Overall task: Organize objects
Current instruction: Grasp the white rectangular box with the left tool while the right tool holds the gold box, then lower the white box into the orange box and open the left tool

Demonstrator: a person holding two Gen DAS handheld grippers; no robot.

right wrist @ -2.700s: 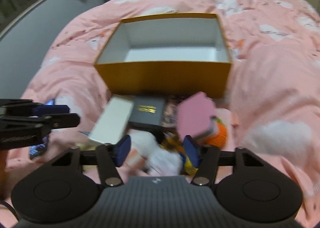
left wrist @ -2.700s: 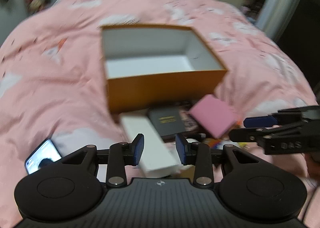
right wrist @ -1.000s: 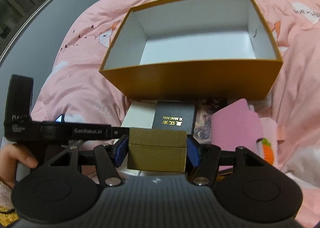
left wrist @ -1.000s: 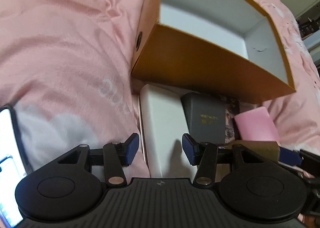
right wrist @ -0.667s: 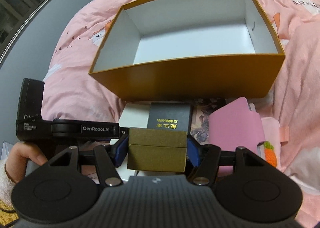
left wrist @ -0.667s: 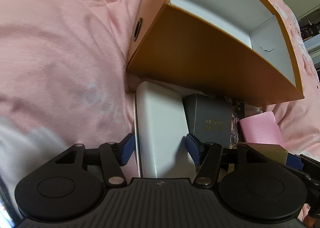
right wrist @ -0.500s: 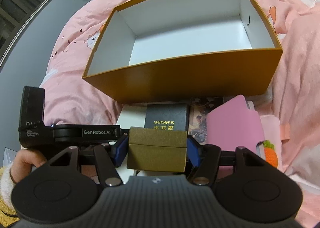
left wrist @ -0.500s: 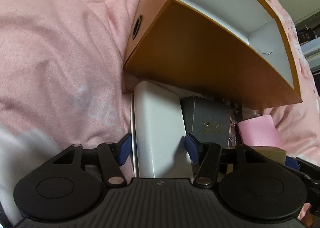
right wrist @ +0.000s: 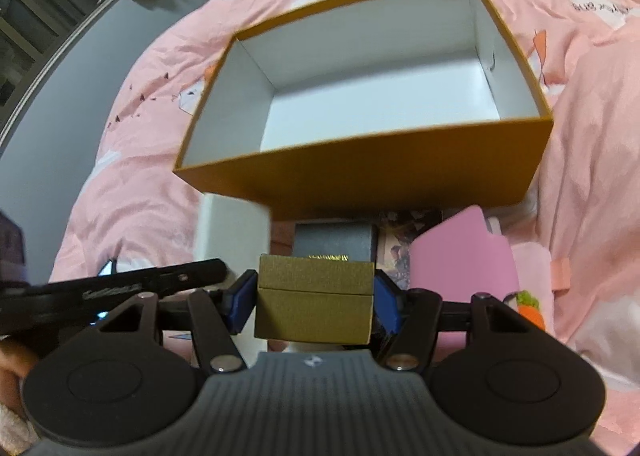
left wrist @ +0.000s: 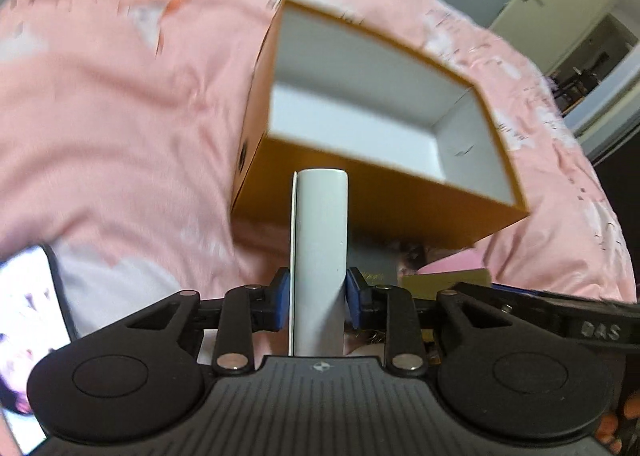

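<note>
Left wrist view
- Left tool point(left wrist: 318, 298): its jaws had just been closing and now pressed both blue pads on the narrow sides of the white box point(left wrist: 319, 252), which it held clear of the bed point(left wrist: 120, 115).
- White box, long axis: it ran straight away from the tool, its far end pointing at the near wall of the orange box point(left wrist: 384, 211).
- Orange box: open-topped, white inside, nothing in it; it lay just beyond and slightly right of the white box's tip, turned so one corner faced near-right.
- Deciding relation: the white box's far end sat level with the orange wall rather than over the rim, so I judged it had to rise and go forward to clear that wall.
- Right tool point(left wrist: 448, 284): low on the right, close beside the left one, with the gold box point(left wrist: 444, 282) partly showing.

Right wrist view
- Right tool point(right wrist: 315, 302): half open, clamped on the left and right faces of the gold box point(right wrist: 314, 298).
- Gold box, long axis: crosswise between the pads, lid seam level, broad face toward the orange box point(right wrist: 360, 175).
- Orange box from this tool: directly ahead, near wall just past the gold box.
- Nearer hand: about equal, as far as I could tell.
- Left behind on the bed: dark box point(right wrist: 334, 244), pink case point(right wrist: 464, 256).
</note>
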